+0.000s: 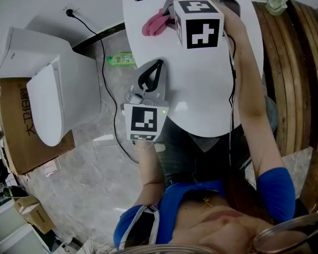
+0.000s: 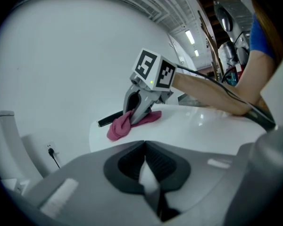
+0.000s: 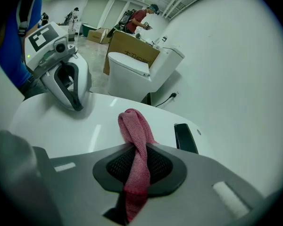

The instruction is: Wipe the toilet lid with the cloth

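A pink cloth (image 3: 137, 126) hangs twisted between the jaws of my right gripper (image 3: 139, 161), which is shut on it above the white round table (image 1: 201, 89). In the head view that gripper (image 1: 167, 9) is at the table's far side with the cloth (image 1: 155, 24) bunched to its left. My left gripper (image 1: 158, 63) rests at the table's near-left edge, jaws shut with nothing in them (image 2: 145, 161). The white toilet with its lid (image 1: 45, 102) down stands on the floor left of the table, apart from both grippers. It also shows in the right gripper view as the toilet (image 3: 132, 72).
A black flat device (image 3: 185, 138) lies on the table beyond the cloth. A cardboard box (image 1: 16, 126) sits behind the toilet. A black cable (image 1: 103, 62) runs from a wall socket across the floor, near a green packet (image 1: 121, 60). Wooden slats (image 1: 289, 62) stand right of the table.
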A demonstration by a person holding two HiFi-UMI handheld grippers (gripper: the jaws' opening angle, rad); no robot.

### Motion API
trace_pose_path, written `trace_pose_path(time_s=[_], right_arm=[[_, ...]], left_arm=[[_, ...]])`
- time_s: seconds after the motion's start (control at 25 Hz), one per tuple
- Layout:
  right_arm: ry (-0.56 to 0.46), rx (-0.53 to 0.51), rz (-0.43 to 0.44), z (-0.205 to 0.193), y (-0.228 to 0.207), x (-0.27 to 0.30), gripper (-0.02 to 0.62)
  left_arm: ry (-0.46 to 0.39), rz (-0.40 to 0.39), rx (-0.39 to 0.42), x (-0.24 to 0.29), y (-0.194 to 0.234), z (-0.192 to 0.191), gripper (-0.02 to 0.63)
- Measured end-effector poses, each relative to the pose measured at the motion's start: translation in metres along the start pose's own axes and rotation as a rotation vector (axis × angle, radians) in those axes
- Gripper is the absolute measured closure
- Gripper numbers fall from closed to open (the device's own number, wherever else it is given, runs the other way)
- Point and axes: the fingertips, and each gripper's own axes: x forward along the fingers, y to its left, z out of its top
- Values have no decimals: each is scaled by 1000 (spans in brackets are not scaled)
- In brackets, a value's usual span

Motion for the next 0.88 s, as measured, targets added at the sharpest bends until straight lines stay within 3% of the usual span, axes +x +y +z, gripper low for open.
trace_pose_path(time_s=[0.88], right_arm=[[-67, -63, -16, 40, 8, 16, 537]], left_arm=[[-3, 3, 10, -2, 1, -1, 604]])
